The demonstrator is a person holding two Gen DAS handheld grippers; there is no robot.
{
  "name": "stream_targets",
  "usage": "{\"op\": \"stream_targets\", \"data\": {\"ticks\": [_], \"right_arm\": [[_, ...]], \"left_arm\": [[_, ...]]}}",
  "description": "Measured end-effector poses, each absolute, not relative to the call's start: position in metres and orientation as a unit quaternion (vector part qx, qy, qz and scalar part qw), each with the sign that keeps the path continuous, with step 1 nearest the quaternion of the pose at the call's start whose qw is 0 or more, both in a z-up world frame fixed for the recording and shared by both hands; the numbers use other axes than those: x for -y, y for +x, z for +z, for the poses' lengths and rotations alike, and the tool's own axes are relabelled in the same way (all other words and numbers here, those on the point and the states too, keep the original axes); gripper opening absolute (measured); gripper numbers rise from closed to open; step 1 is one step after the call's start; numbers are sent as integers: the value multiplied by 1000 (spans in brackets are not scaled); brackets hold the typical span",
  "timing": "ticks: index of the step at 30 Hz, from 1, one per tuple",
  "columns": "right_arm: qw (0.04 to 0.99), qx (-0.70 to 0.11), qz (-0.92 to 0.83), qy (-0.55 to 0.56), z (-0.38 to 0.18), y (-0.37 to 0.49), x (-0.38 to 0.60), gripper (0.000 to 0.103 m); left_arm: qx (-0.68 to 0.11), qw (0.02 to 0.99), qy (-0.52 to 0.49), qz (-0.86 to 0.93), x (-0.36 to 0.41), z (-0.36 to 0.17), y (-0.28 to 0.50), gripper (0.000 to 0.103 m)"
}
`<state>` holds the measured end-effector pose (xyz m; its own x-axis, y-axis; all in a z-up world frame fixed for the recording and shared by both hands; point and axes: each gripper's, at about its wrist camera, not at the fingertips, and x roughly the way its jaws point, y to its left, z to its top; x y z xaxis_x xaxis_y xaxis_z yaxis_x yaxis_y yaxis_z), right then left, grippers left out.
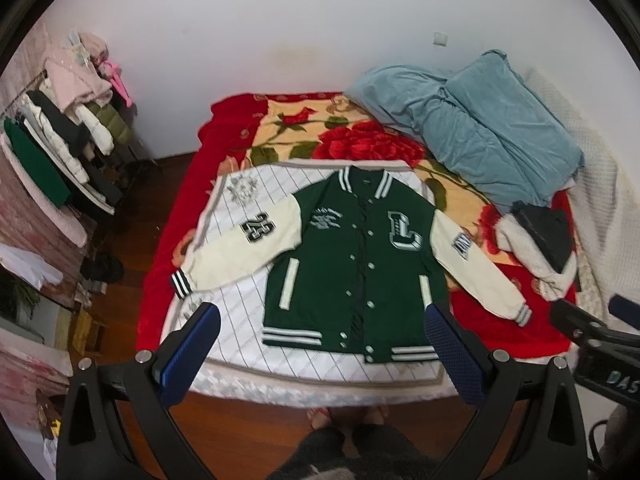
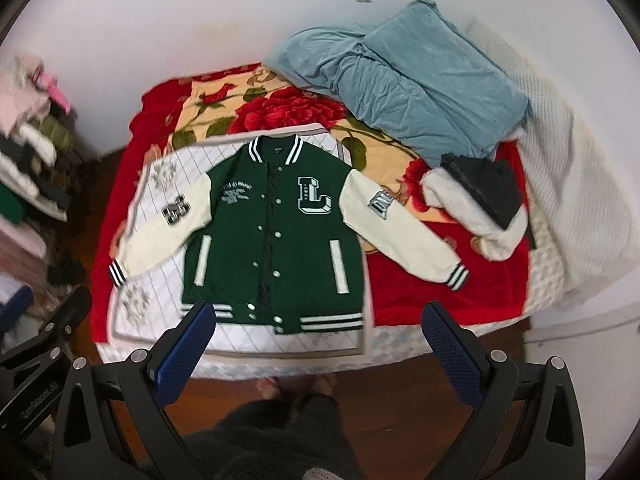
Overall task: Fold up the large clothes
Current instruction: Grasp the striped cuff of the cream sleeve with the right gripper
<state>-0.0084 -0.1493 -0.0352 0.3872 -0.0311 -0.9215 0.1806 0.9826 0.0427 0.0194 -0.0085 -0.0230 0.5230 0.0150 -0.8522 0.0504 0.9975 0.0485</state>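
Your left hand-held gripper (image 1: 320,344) is spread wide, blue pads (image 1: 190,354) far apart, nothing between them, touching nothing. It hovers over the near edge of the bed (image 1: 168,280), above the jacket's hem. Your right hand-held gripper (image 2: 320,340) is the same: jaws wide apart, empty, no contact with cloth, held above the near bed edge. In the left wrist view the right one (image 1: 592,344) shows at the far right edge; in the right wrist view the left one (image 2: 36,344) shows at the far left edge.

The varsity jacket (image 1: 356,256) lies flat, front up, collar away from you, hem toward you. Green body, cream sleeves, snaps done up along the front. Big "L" patch (image 1: 404,230) on the chest, "23" patch (image 1: 259,232) on the sleeve that lies to the left in view. Both sleeves spread outward and slant down toward you, striped cuffs at the ends. The jacket rests mostly on a white quilted mat (image 1: 240,200) with a diamond grid; the right-in-view sleeve (image 1: 476,268) runs off the mat onto the red floral blanket (image 1: 360,140).

Behind the jacket, well apart, a blue duvet (image 1: 480,120) is bunched against the wall. Near the right-in-view cuff sits a white fleecy garment with a dark piece on top (image 1: 540,240). Clothes rack (image 1: 68,144) at left of the room. Your feet (image 1: 348,416) are on the wood floor (image 1: 132,208) at the bed's near edge.
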Motion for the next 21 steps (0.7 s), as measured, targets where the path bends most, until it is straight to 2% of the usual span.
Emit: {"op": "stream_targets", "data": {"ticks": [9, 12, 21], "right_arm": [[784, -560, -151, 221, -155, 11, 228, 102], [768, -549, -178, 277, -209, 13, 273, 92], [683, -531, -240, 441, -434, 39, 438, 87]], "left_arm": [[-469, 880, 75, 3, 18, -95, 91, 103], [-479, 874, 79, 12, 32, -132, 118, 103], [-547, 827, 112, 61, 93, -271, 186, 103]]}}
